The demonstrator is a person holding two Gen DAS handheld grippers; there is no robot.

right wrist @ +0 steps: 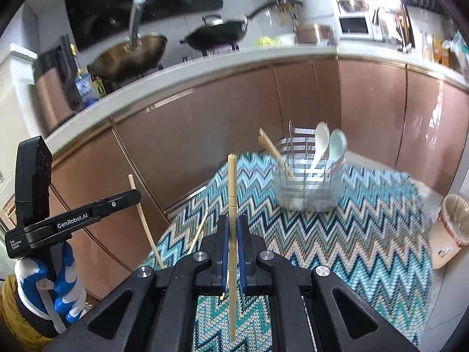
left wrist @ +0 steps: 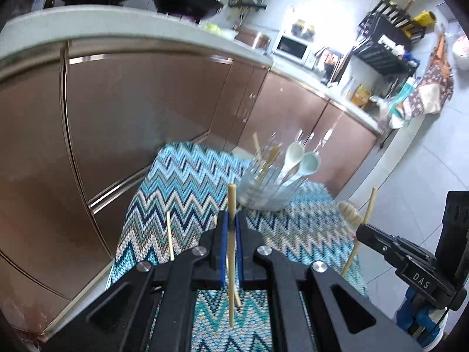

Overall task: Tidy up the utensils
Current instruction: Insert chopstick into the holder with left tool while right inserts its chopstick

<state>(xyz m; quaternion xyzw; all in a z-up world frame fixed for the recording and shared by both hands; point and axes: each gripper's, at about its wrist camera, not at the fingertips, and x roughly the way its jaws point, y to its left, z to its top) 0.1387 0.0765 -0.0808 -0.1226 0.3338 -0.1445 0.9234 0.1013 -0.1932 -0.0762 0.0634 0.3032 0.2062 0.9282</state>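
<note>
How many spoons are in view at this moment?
2. The white spoon and the pale blue spoon stand side by side in the wire utensil holder; others may be hidden inside.

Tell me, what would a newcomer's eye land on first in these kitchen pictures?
Probably the two black grippers low in front, the left gripper and right gripper, each clamped on one upright chopstick. Beyond them, a metal utensil holder with pale spoons stands on a zigzag mat.

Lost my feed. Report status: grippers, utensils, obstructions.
Left gripper shut on a chopstick; right gripper shut on another chopstick. Utensil holder ahead on mat, spoons inside. Path looks unobstructed.
</note>
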